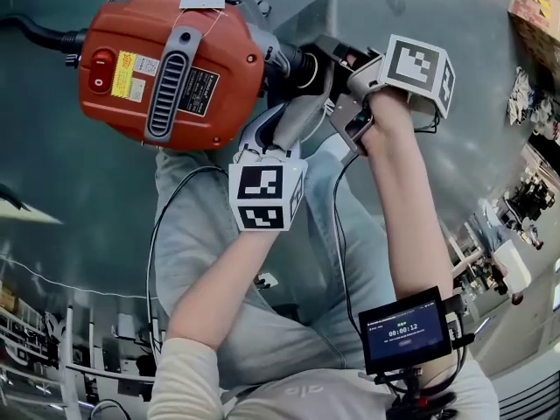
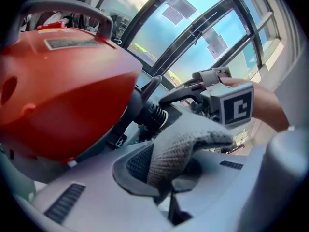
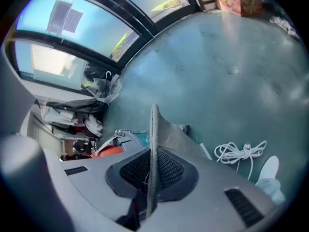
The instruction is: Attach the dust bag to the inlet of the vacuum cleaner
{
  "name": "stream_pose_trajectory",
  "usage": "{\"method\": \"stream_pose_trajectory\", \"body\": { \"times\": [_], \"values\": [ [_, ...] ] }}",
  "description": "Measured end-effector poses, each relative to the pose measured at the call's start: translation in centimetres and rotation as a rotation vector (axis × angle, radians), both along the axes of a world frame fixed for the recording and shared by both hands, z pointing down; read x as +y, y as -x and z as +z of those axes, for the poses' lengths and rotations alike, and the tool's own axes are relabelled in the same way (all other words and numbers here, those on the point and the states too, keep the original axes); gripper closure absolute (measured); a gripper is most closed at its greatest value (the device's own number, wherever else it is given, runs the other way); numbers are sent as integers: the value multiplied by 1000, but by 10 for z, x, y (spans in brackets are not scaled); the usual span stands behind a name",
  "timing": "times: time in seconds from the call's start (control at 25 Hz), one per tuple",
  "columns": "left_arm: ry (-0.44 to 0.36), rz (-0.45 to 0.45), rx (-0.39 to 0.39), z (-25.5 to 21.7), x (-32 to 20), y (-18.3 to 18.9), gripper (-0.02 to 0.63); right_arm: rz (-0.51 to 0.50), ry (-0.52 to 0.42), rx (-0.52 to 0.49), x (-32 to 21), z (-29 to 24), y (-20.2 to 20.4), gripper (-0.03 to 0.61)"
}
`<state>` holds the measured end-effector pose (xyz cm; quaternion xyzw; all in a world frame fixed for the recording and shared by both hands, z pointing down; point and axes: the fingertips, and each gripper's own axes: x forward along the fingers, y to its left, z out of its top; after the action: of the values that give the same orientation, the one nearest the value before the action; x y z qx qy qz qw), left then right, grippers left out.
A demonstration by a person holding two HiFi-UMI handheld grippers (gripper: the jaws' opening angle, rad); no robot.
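Note:
The red vacuum cleaner [image 1: 166,59] lies on the floor, its black ribbed inlet [image 1: 302,68] facing right. A grey mesh dust bag [image 1: 302,103] hangs just in front of that inlet, with both grippers holding it. My left gripper [image 1: 284,129] is shut on the bag's lower part; in the left gripper view the fabric [image 2: 178,149] bunches up out of the jaws beside the inlet [image 2: 153,112]. My right gripper [image 1: 337,64] is shut on the bag's upper edge, which stands as a thin strip [image 3: 153,144] between its pads. Whether the bag touches the inlet I cannot tell.
A black hose [image 1: 35,31] leaves the vacuum at the upper left. A coil of white cord [image 3: 241,152] lies on the teal floor to the right. The person's grey-trousered legs [image 1: 201,234] are below the vacuum. A small screen [image 1: 407,329] is strapped to the right forearm.

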<state>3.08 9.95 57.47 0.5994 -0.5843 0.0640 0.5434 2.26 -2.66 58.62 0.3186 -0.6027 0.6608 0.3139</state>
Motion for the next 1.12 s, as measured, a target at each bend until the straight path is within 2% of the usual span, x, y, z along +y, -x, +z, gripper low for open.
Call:
{"method": "stream_pose_trajectory", "body": {
  "times": [0.16,0.28,0.32,0.44,0.56,0.6,0.64,0.68,0.72,0.76,0.8,0.96,1.0,1.08,1.12],
  "values": [
    [-35,-4,-93,-19,3,21,598,167,112,-87,3,-24,12,545],
    [-64,-60,-90,-28,-1,25,598,187,90,-91,-4,-23,13,545],
    [-70,-99,-53,-28,-3,27,598,162,64,-82,-7,-20,16,544],
    [-54,-252,129,-16,-2,38,598,48,-30,-60,-13,-12,38,542],
    [-34,-333,227,-7,2,44,598,-143,-174,-11,-9,-12,62,542],
    [-33,-335,223,-7,2,43,598,-212,-214,13,-7,-13,67,541],
    [-38,-319,182,-9,1,43,598,-254,-228,25,-6,-15,70,543],
    [-46,-294,117,-14,-2,43,598,-256,-213,17,-6,-18,72,543],
    [-54,-282,59,-18,-3,45,598,-222,-182,-12,-6,-24,72,545],
    [-58,-294,32,-22,-2,47,598,-174,-154,-52,-6,-29,72,546],
    [-57,-326,37,-22,-1,50,598,-135,-142,-93,-7,-32,72,546],
    [-65,-470,184,-12,2,61,598,-117,-135,-210,-4,-29,83,541],
    [-78,-470,202,-9,4,62,598,-124,-127,-241,-2,-31,86,540],
    [-107,-390,175,-10,3,56,597,-110,-132,-321,-3,-42,82,536],
    [-121,-326,150,-16,1,50,596,-94,-153,-355,-9,-53,74,489]
  ]
}}
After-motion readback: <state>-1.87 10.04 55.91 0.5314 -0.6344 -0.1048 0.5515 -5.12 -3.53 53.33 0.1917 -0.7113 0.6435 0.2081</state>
